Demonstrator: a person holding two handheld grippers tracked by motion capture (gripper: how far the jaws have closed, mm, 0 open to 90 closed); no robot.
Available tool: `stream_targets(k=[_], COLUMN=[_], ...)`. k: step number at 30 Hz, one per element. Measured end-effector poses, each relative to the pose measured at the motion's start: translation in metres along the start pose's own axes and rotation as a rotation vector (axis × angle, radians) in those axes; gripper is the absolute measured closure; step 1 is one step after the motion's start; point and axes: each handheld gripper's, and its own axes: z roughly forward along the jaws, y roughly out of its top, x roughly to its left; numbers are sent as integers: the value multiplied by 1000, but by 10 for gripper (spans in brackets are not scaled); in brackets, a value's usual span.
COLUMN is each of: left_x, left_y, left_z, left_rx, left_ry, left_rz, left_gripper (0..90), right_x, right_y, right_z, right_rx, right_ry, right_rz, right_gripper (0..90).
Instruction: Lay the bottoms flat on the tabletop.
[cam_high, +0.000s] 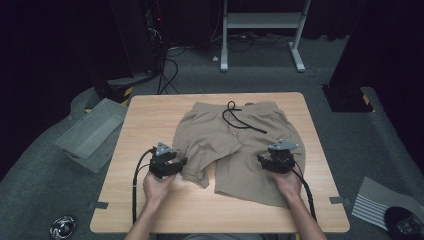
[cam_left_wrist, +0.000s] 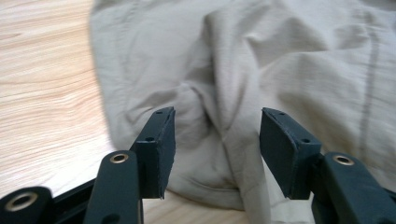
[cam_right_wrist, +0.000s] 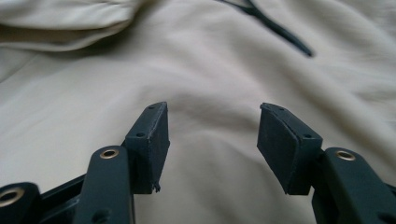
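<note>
Shorts (cam_high: 235, 145) are lying spread on the wooden surface (cam_high: 150, 210), only partly arranged. Nearest, the left gripper (cam_high: 176, 164) is hovering with its fingers (cam_left_wrist: 159, 149) standing apart and gripping nothing, a bunched leg hem sitting just beyond and between them. The right gripper (cam_high: 264, 161) is holding its fingers (cam_right_wrist: 287, 144) wide over the flat other leg, empty too. Farther off, the black drawstring (cam_high: 239, 120) is trailing loose across the waistband. Smoothing or folding seems hardly begun; the crumpled leg likely needs straightening.
</note>
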Motion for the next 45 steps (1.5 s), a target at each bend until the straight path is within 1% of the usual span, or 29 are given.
stream_targets(k=[1, 2, 3, 4, 5, 6, 7, 8, 9, 11, 13, 14, 16, 17, 19, 21, 24, 26, 27, 29, 31, 33, 35, 36, 38, 40, 42, 44, 45], left_x=[3, 5, 7, 9, 10, 11, 12, 13, 13, 14, 16, 18, 21, 23, 27, 28, 26, 26, 25, 25, 26, 28, 30, 31, 33, 39, 47, 50, 50], left_y=[0, 0, 1, 1, 1, 1, 2, 2, 3, 3, 4, 4, 6, 7, 7, 6, 3, 0, -1, -1, -1, -2, -3, -4, -6, -10, -15, -18, -19], left_z=[3, 6, 10, 14, 18, 21, 23, 25, 26, 24, 19, 16, 8, 5, 3, 7, 19, 27, 30, 30, 28, 24, 18, 14, 5, -5, -13, -15, -14], left_rx=[9, 21, 41, 54, 64, 73, 77, 81, 81, 67, 37, 14, -14, -19, -5, 27, 86, 116, 120, 119, 127, 142, 151, 148, 148, 144, 138, 133, 125], left_ry=[8, 7, 11, 13, 10, 4, -1, -3, -11, -16, -12, -4, 20, 31, 45, 58, 64, 74, 76, 93, 83, 91, 97, 102, 134, 155, 167, 148, 128], left_rz=[-11, -26, -30, -35, -42, -47, -51, -52, -62, -66, -69, -71, -82, -80, -75, -55, -33, -18, -15, 12, 22, 40, 53, 57, 76, 64, 37, 16, 6], left_gripper=[463, 472, 486, 500, 518, 546, 569, 588, 598, 593, 553, 517, 485, 478, 479, 498, 546, 608, 658, 766, 845, 890, 896, 899, 900, 900, 900, 898, 851], right_x=[3, 4, 5, 4, 0, -2, -4, -6, -8, -9, -10, -10, -10, -10, -10, -10, -10, -10, -10, -10, -10, -10, -10, -10, -10, -10, -10, -10, -10], right_y=[-1, -3, -6, -10, -12, -13, -13, -14, -14, -14, -15, -15, -15, -15, -15, -15, -15, -15, -15, -15, -15, -15, -15, -15, -15, -15, -15, -15, -15], right_z=[1, 2, 4, 6, 6, 5, 4, 4, 4, 3, 3, 3, 3, 3, 3, 3, 3, 3, 3, 3, 3, 3, 3, 3, 3, 3, 3, 3, 3], right_rx=[15, 31, 48, 48, 36, 39, 38, 39, 38, 39, 39, 40, 40, 40, 41, 42, 42, 42, 42, 42, 42, 42, 42, 42, 42, 42, 42, 42, 42], right_ry=[4, 4, 2, 3, 20, 13, 6, 8, 10, 14, 16, 15, 13, 12, 10, 9, 9, 9, 9, 9, 9, 9, 9, 9, 9, 9, 9, 9, 9], right_rz=[-17, -32, -38, -36, -17, 1, -2, 1, -4, -5, -7, -6, -4, -1, 0, 2, 2, 3, 4, 4, 4, 4, 4, 4, 5, 5, 5, 5, 5], right_gripper=[438, 442, 447, 449, 452, 449, 449, 448, 448, 446, 443, 439, 433, 431, 427, 426, 423, 421, 420, 417, 417, 416, 416, 416, 416, 415, 415, 415, 415])
